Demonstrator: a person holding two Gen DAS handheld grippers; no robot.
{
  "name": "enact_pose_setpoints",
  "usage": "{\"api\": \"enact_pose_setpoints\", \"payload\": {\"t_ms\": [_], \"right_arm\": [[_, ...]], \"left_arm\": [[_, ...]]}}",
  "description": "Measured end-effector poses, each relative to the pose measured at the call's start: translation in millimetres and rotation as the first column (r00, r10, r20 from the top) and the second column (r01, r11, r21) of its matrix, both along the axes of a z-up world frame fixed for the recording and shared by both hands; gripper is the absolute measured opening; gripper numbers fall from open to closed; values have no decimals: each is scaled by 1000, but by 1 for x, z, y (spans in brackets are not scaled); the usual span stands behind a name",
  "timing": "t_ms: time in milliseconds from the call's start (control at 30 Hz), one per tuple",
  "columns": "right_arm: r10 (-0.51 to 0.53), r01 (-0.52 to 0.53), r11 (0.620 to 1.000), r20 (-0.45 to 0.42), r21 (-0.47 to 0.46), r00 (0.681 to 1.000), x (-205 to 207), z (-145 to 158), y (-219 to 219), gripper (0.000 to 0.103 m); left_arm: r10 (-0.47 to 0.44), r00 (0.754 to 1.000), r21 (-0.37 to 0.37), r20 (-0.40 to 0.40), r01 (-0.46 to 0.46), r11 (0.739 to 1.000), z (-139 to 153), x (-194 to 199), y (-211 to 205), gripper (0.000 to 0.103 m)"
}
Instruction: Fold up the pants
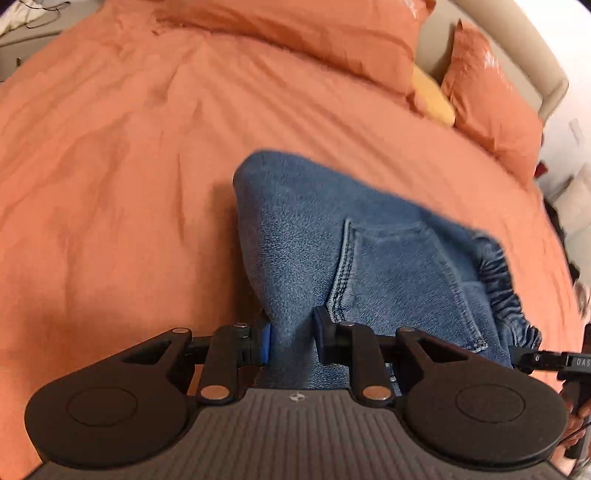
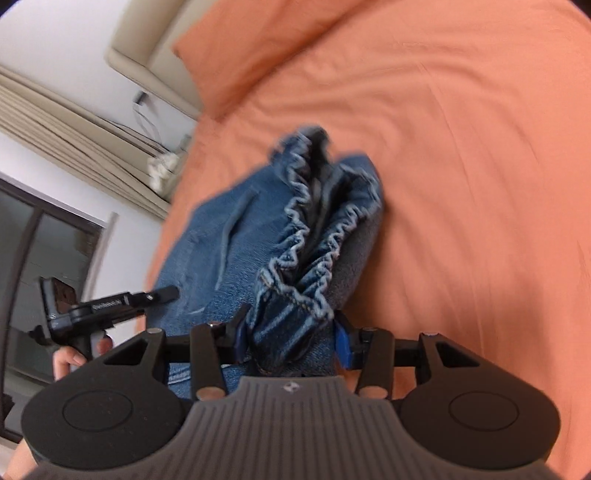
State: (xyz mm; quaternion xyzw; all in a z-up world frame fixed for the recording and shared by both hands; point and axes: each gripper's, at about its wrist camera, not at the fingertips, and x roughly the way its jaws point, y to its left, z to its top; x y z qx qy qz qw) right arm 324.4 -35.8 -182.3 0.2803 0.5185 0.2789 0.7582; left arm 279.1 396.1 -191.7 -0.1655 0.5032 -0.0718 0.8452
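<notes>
Blue denim pants (image 1: 369,251) hang lifted above an orange bed. My left gripper (image 1: 291,339) is shut on the pants fabric beside a back pocket (image 1: 402,280). My right gripper (image 2: 291,339) is shut on the pants (image 2: 236,236) at the gathered elastic waistband (image 2: 314,236). The right gripper's tip shows at the right edge of the left wrist view (image 1: 554,360). The left gripper shows at the left of the right wrist view (image 2: 110,302), held by a hand. The pants' lower part is hidden below both grippers.
The orange bedspread (image 1: 129,184) fills most of both views. Orange pillows (image 1: 332,33) and a yellow pillow (image 1: 432,99) lie at the beige headboard (image 1: 524,48). In the right wrist view a curtain (image 2: 74,125) and a dark window (image 2: 44,236) stand beside the bed.
</notes>
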Motion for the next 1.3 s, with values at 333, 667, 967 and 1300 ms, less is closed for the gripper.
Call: {"api": "enact_pose_setpoints", "payload": {"t_ms": [333, 667, 967, 1300], "right_arm": [[-110, 103, 991, -82, -85, 991, -10, -48, 2, 48], [-78, 81, 986, 26, -145, 997, -14, -12, -5, 68], [120, 36, 931, 397, -363, 910, -45, 56, 27, 11], [195, -22, 869, 302, -495, 933, -46, 1, 53, 0]], "left_arm": [[-18, 1000, 104, 7, 17, 994, -24, 2, -16, 31], [39, 996, 292, 82, -62, 954, 13, -39, -34, 55], [21, 996, 386, 82, -51, 921, 25, -97, -51, 32], [2, 999, 412, -47, 17, 911, -28, -114, -59, 28]]}}
